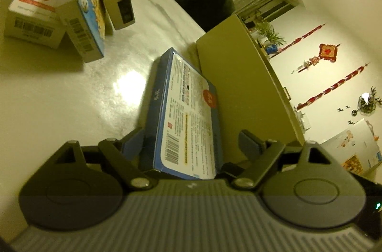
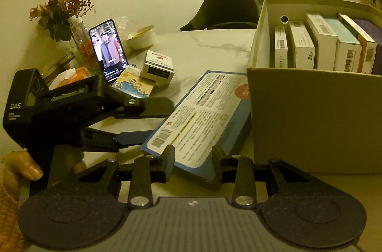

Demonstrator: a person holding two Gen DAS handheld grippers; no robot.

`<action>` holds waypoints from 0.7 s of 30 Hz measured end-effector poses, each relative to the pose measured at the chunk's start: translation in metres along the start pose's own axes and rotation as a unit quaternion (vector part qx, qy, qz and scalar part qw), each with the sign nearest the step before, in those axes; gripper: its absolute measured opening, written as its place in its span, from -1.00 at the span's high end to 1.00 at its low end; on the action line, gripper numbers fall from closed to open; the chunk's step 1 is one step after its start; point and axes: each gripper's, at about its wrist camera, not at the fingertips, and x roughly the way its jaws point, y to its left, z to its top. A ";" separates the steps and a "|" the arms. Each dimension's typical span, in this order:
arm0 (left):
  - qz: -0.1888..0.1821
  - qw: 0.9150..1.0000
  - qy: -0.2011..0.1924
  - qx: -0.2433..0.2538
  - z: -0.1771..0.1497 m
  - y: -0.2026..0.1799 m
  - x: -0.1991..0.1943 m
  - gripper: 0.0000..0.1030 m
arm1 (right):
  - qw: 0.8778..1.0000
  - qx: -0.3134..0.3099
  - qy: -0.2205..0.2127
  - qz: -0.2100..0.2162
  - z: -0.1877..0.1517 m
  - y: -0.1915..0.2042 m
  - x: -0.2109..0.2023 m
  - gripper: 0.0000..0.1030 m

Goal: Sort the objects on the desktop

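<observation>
Step in hand: getting the flat blue box into the cardboard storage box, where other packages already stand upright in a row; this is a judgement from how things lie.
Blue box: tilted, its far end leaning against the storage box's near wall, its near end low toward the surface.
Right gripper: fingers narrowly apart, set on either side of the blue box's near corner; the pads look to be touching it, but a firm clamp cannot be confirmed.
Left gripper: fingers wide apart, the blue box's near end between them; the right-hand finger stands clear of the box, so nothing is gripped.
Doing it well: probably close the left fingers squarely on the long sides before lifting, keep the box level enough to clear the cardboard rim, then turn it on edge to match the row inside.
Open room in the storage box: the free gap seems to be at the left end of the row, beside the wall with the round hole.
Edges: the storage box sits near the surface's edge by the chairs; pushing on it risks sliding it.
Surface room: open marble lies between the blue box and three small cartons grouped near the phone.
</observation>
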 end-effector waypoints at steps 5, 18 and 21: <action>-0.030 0.999 0.011 -0.018 0.000 0.000 0.005 -0.66 | 1.000 -0.005 -0.002 -0.004 -0.002 0.000 -0.001 0.25; -0.097 0.995 0.022 -0.031 -0.002 -0.012 0.010 -0.63 | 1.000 -0.007 -0.003 0.002 -0.004 -0.001 -0.005 0.25; -0.084 0.996 0.022 -0.014 -0.002 -0.020 0.014 -0.63 | 1.000 -0.020 -0.005 -0.003 -0.006 0.003 -0.005 0.25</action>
